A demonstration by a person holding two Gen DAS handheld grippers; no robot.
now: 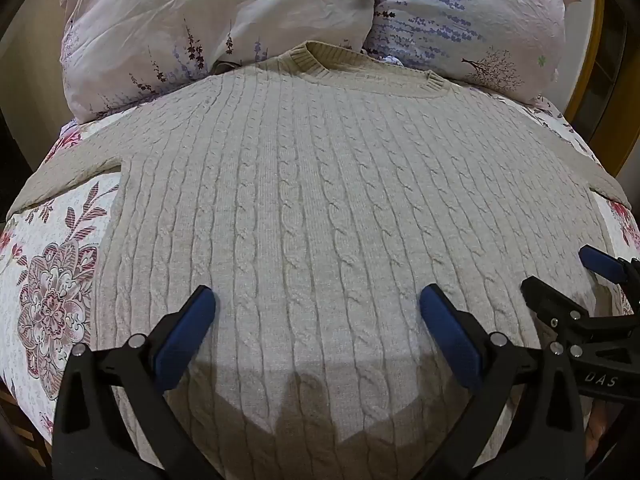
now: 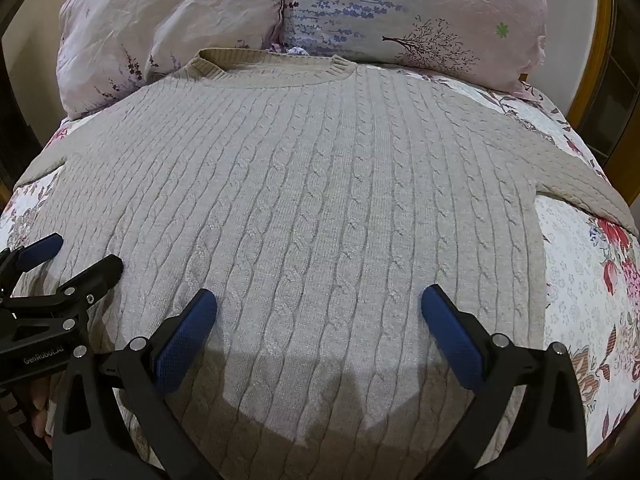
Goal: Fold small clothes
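A beige cable-knit sweater (image 1: 320, 184) lies flat and spread out on the bed, collar at the far end by the pillows, sleeves out to both sides. It also fills the right wrist view (image 2: 312, 184). My left gripper (image 1: 318, 304) is open and empty, hovering over the sweater's lower part. My right gripper (image 2: 320, 304) is open and empty too, over the lower part a little to the right. The right gripper shows at the right edge of the left wrist view (image 1: 560, 276), and the left gripper at the left edge of the right wrist view (image 2: 76, 256).
A floral bedspread (image 1: 52, 280) covers the bed around the sweater (image 2: 580, 280). Two pillows with purple plant prints (image 1: 208, 32) (image 2: 420, 12) lean at the head of the bed. A wooden frame (image 2: 600, 40) stands at the far right.
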